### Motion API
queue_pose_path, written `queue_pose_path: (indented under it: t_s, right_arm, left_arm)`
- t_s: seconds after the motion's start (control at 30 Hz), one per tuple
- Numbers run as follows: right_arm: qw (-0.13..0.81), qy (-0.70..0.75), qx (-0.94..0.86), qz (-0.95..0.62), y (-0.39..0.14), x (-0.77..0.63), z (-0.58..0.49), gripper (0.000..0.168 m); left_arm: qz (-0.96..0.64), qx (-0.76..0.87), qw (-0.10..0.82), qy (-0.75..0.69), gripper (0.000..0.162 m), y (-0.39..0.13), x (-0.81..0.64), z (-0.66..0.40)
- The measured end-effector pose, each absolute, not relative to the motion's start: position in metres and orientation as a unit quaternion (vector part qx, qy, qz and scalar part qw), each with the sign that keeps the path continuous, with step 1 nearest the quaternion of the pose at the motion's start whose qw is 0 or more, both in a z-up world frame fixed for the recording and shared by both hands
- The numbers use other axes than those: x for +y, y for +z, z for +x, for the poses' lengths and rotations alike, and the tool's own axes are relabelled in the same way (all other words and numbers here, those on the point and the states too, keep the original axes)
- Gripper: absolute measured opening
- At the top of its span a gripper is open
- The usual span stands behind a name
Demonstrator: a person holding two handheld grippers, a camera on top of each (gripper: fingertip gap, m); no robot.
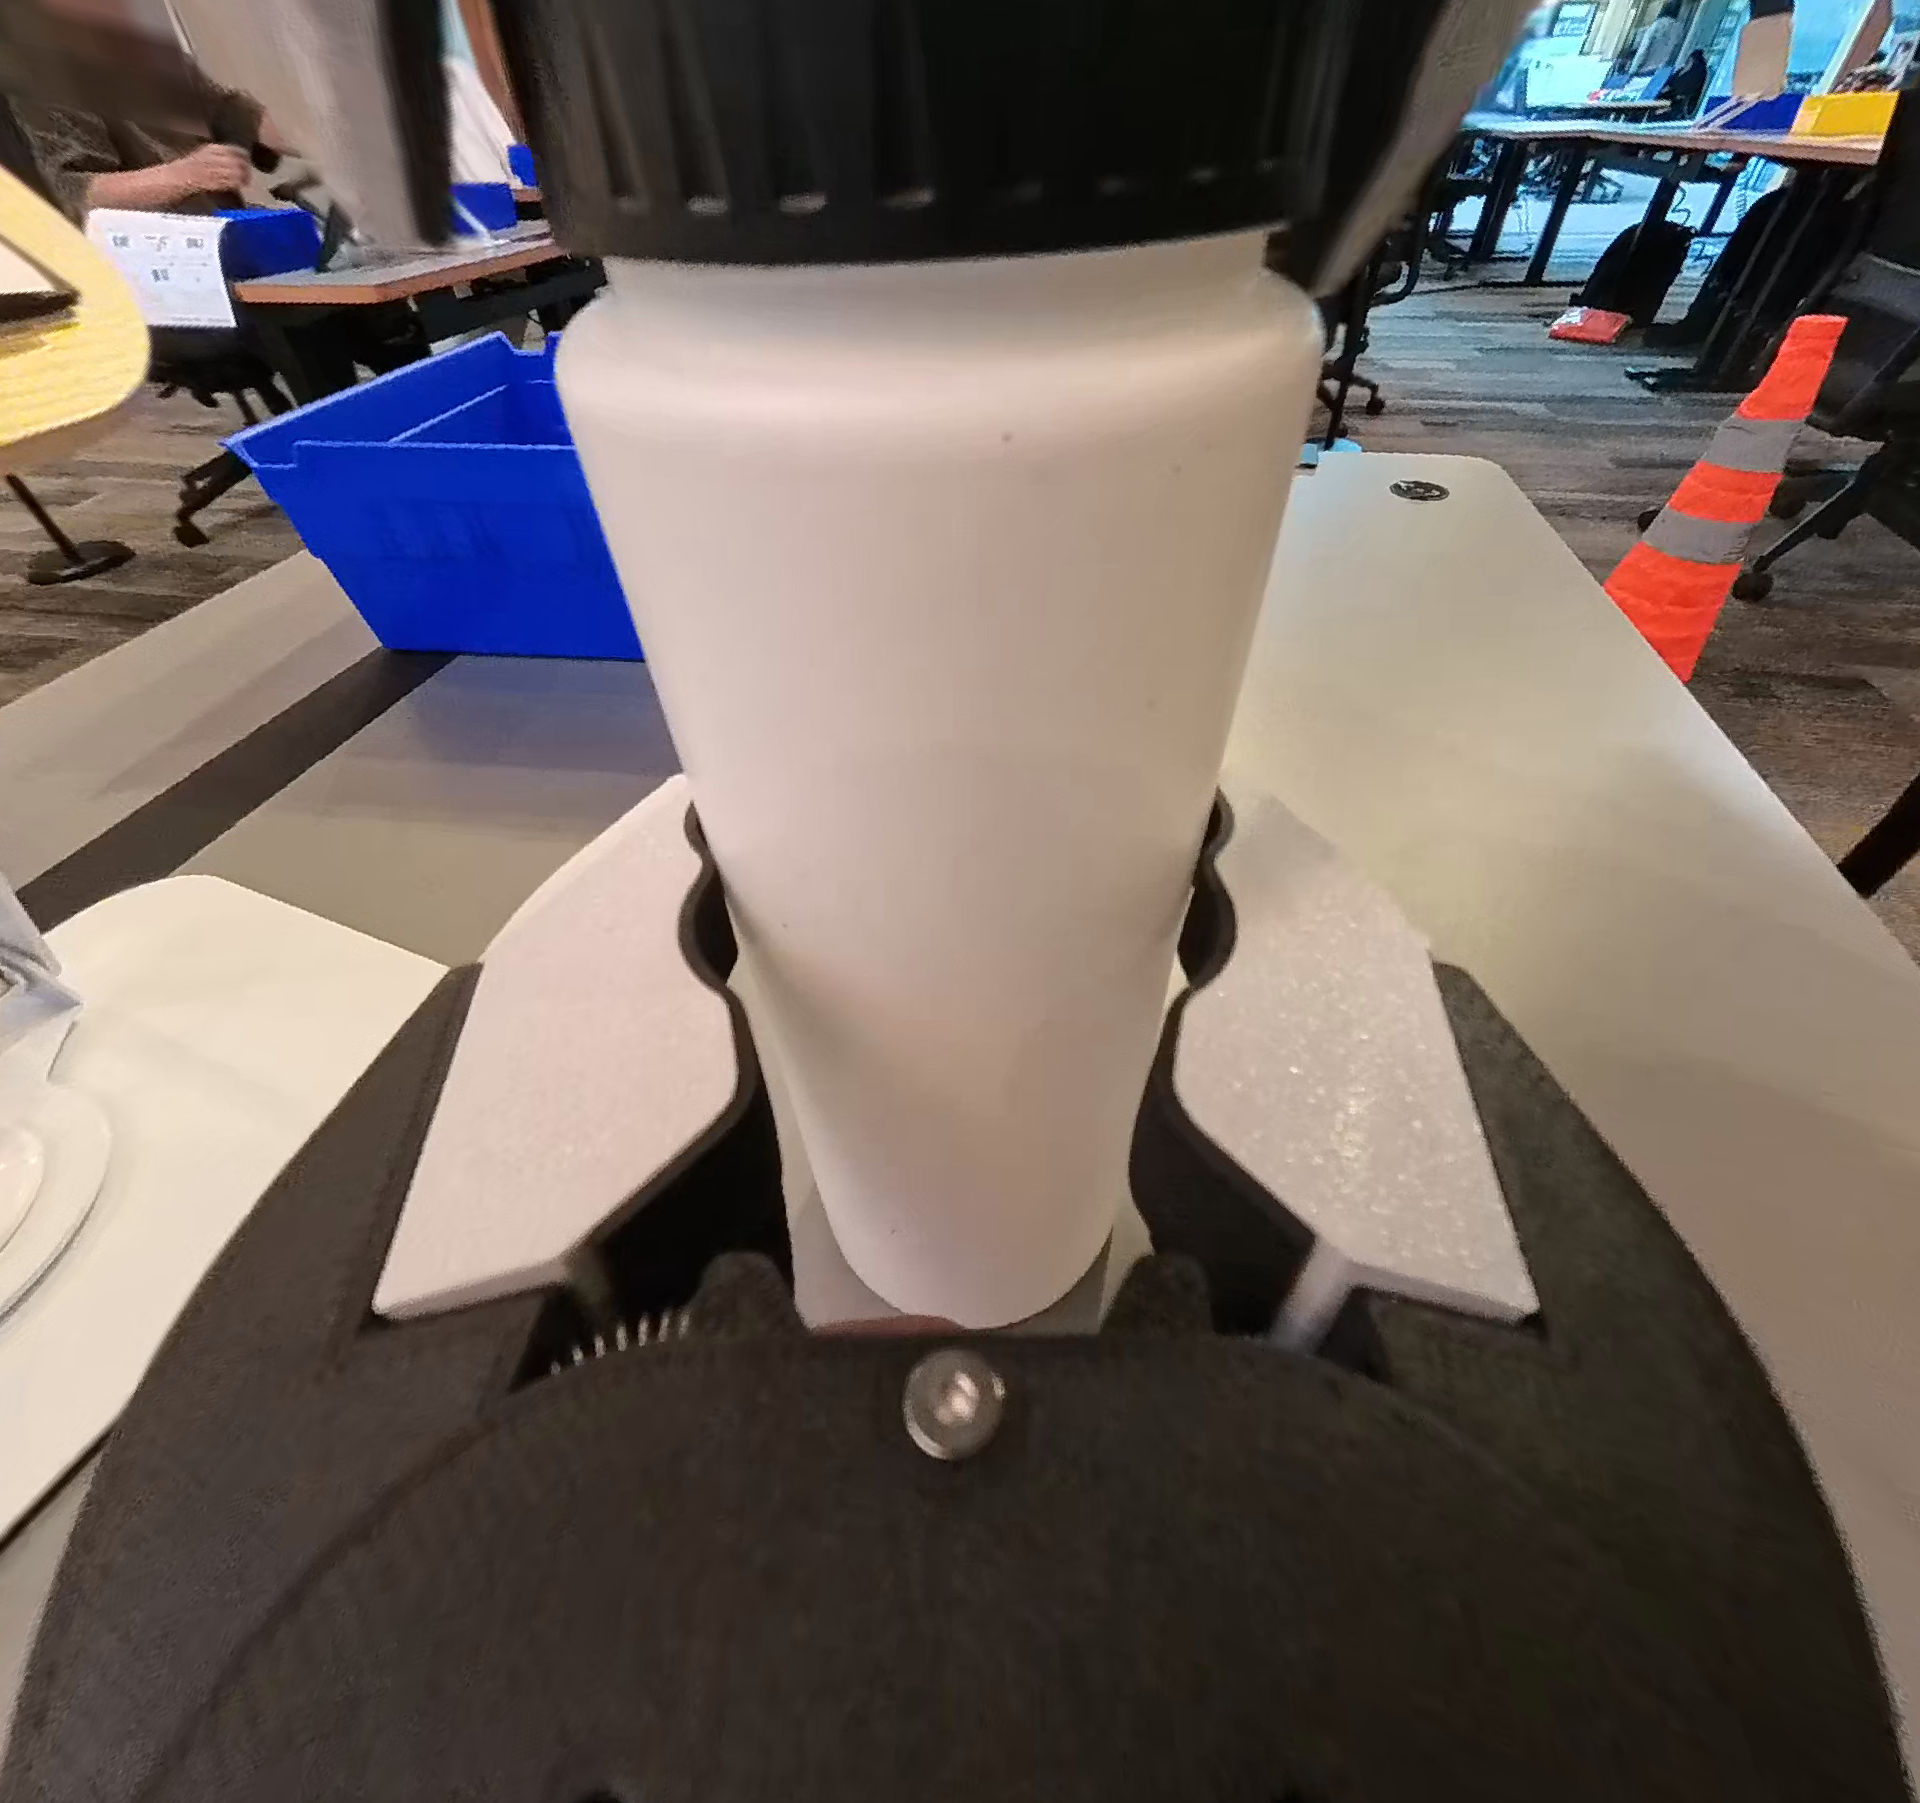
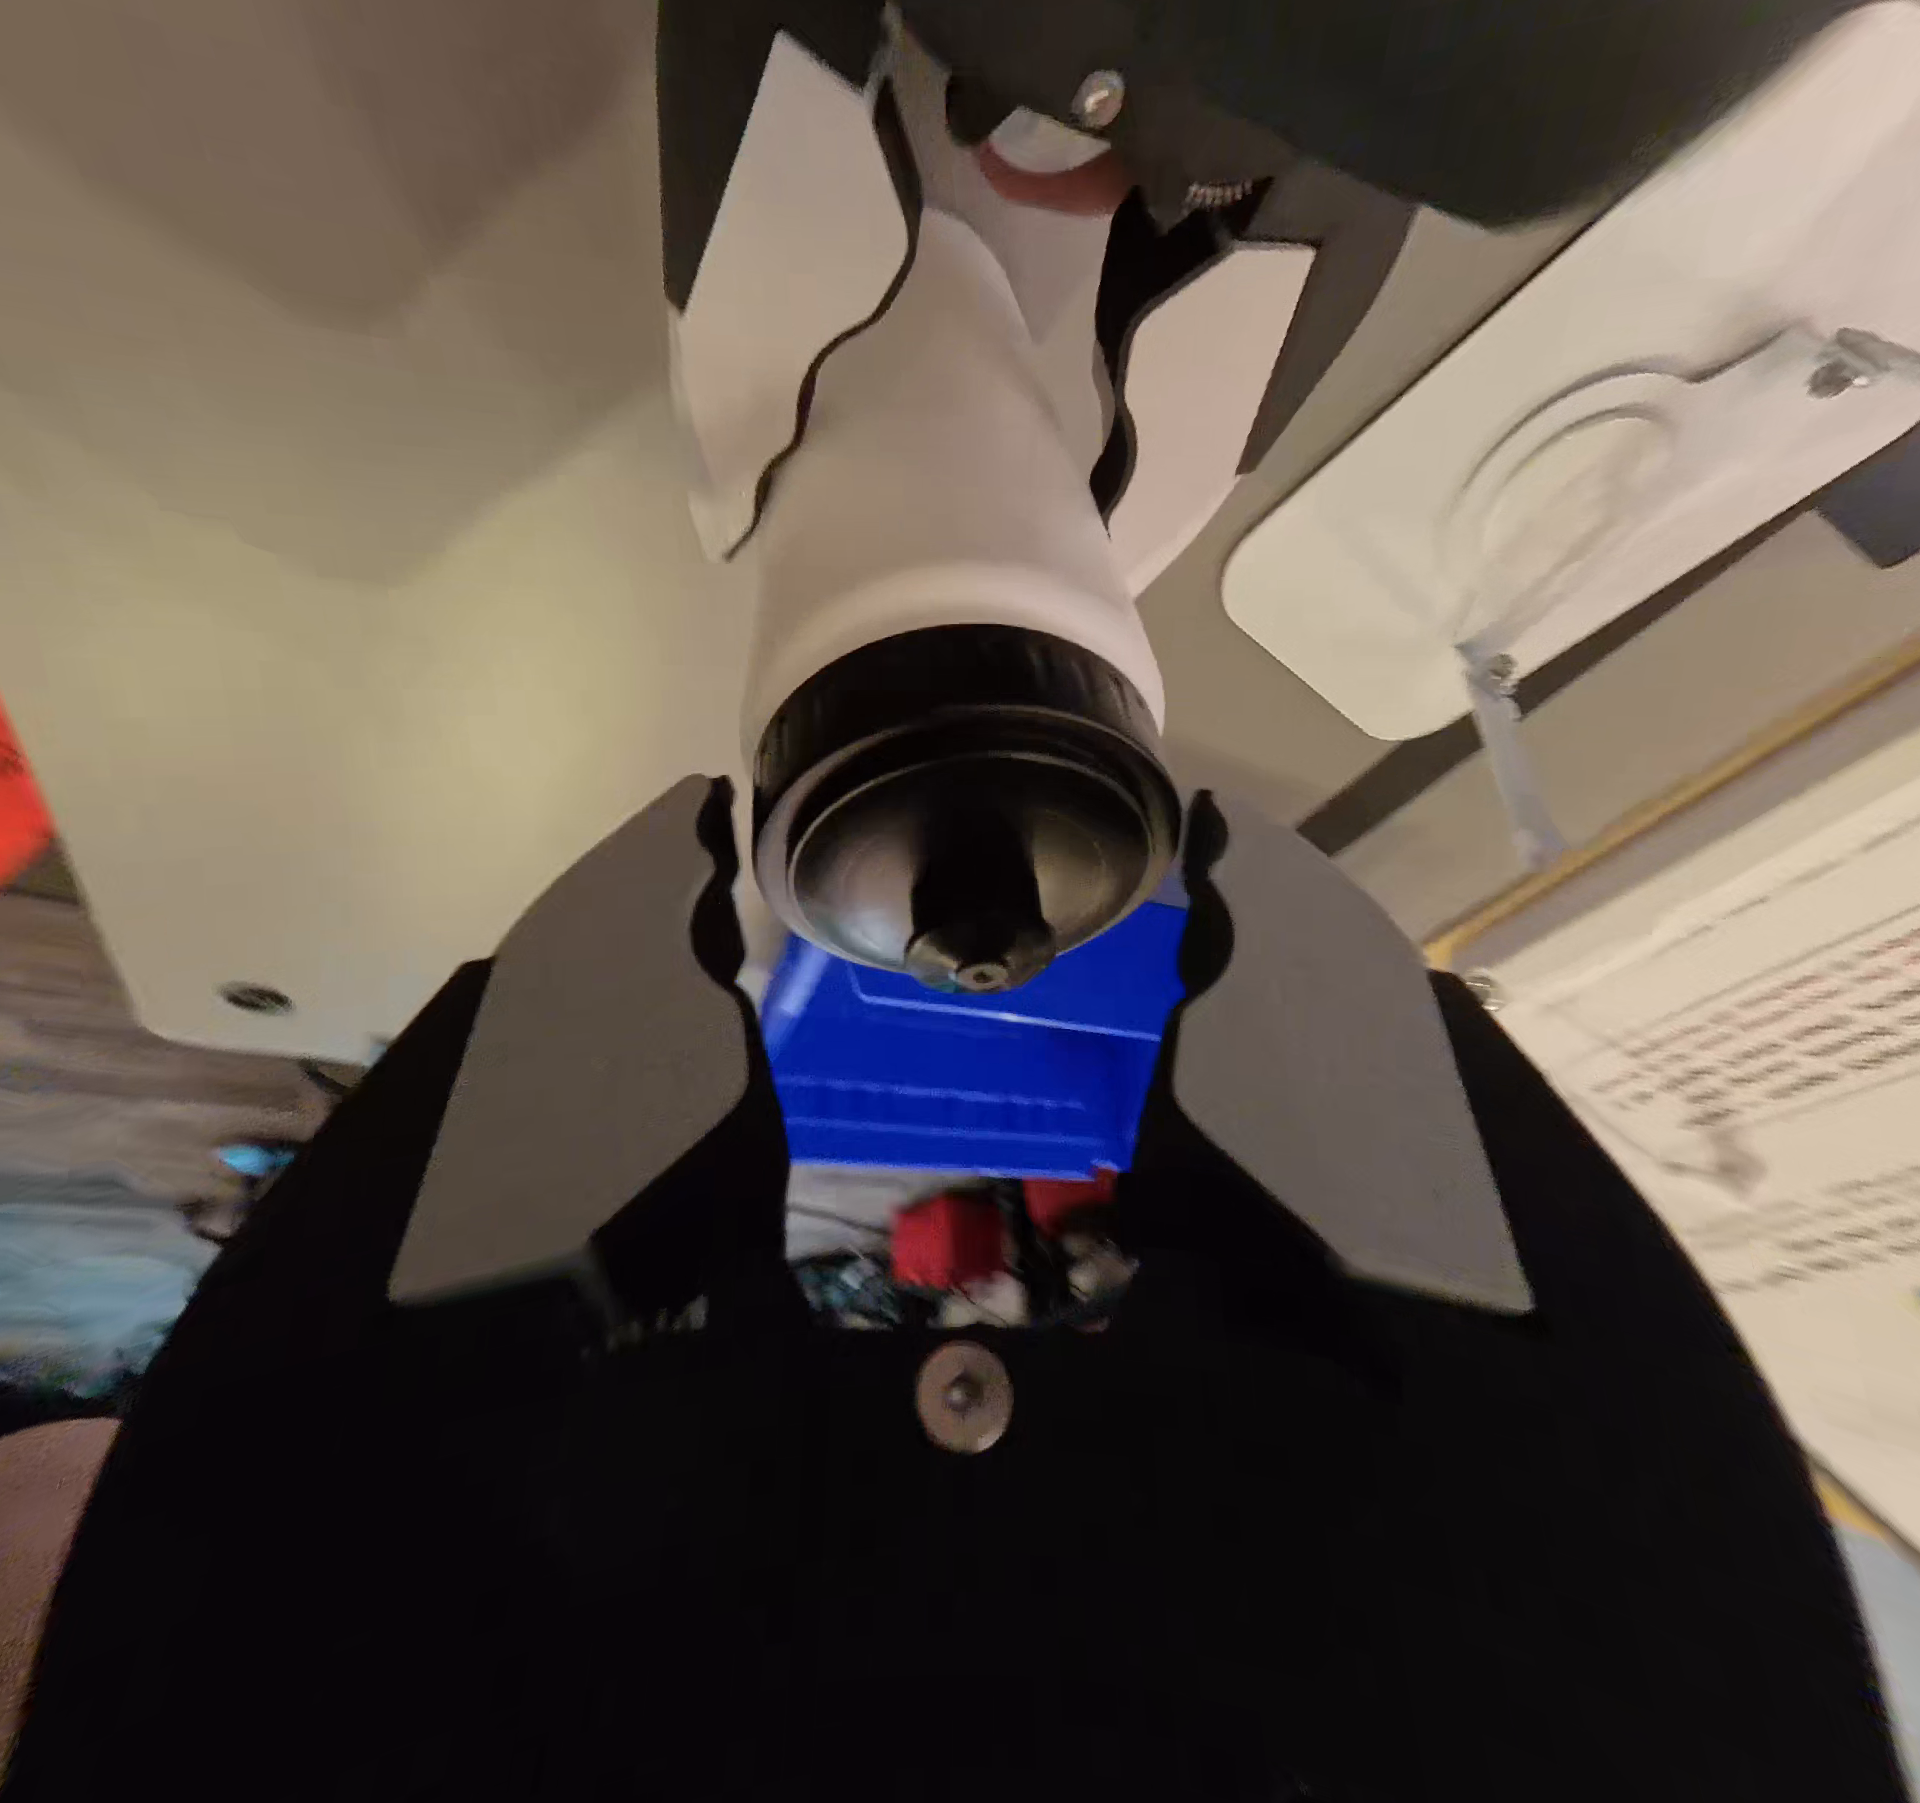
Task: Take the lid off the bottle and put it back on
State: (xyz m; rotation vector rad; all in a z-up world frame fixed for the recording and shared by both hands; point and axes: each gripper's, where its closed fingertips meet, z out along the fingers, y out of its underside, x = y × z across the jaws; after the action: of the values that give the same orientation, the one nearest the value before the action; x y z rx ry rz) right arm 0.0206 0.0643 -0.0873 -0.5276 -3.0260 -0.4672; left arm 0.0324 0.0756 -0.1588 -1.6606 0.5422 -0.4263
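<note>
Between the left tool's (image 1: 956,922) closed fingers stands the white bottle (image 1: 935,673) over the desk (image 1: 1455,714), while the right tool (image 2: 961,880) brackets its black lid (image 2: 966,797), grip uncertain.

Black textured left gripper (image 1: 961,932) body, white foam-faced fingers (image 1: 582,1078) with wavy black edges, silver screw (image 1: 954,1403) at lower centre.

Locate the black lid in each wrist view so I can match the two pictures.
Left wrist view: the black lid fills the top centre, seated on the white bottle.
Right wrist view: the lid sits mid-frame, at the right gripper's fingertips.
Shared landmark: the blue bin.
</note>
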Motion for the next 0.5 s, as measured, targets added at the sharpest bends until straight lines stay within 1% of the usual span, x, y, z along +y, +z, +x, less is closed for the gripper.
queue_pose_path:
  t_s: [0.03,0.07,0.17,0.2,0.23,0.3,0.37,0.5]
  right_arm:
    - [0.014,-0.126,-0.971,-0.202,-0.0868,0.0626,0.0221,0.093]
    - [0.014,-0.101,-0.966,-0.237,-0.0854,0.0613,0.0224,0.100]
    - [0.019,-0.015,-0.939,-0.342,-0.0815,0.0568,0.0186,0.100]
    - [0.018,0.008,-0.929,-0.370,-0.0817,0.0560,0.0179,0.097]
    - [0.017,0.023,-0.918,-0.395,-0.0826,0.0569,0.0168,0.088]
    - [-0.013,0.046,-0.899,-0.435,-0.0860,0.0552,0.0208,0.076]
    - [-0.021,0.049,-0.899,-0.435,-0.0866,0.0552,0.0220,0.076]
    - [-0.021,-0.012,-0.936,-0.351,-0.0857,0.0588,0.0244,0.076]
  left_arm:
    - [-0.723,0.236,0.622,-0.186,0.085,-0.1588,0.0756,0.0324]
    - [-0.723,0.235,0.623,-0.187,0.085,-0.1587,0.0756,0.0320]
    - [-0.722,0.232,0.624,-0.190,0.085,-0.1586,0.0758,0.0311]
    - [-0.722,0.233,0.624,-0.189,0.085,-0.1586,0.0757,0.0314]
    - [-0.722,0.233,0.623,-0.188,0.085,-0.1587,0.0758,0.0318]
    - [-0.722,0.233,0.623,-0.188,0.085,-0.1587,0.0759,0.0317]
    - [-0.722,0.233,0.623,-0.188,0.085,-0.1587,0.0761,0.0318]
    - [-0.722,0.235,0.624,-0.187,0.085,-0.1588,0.0761,0.0327]
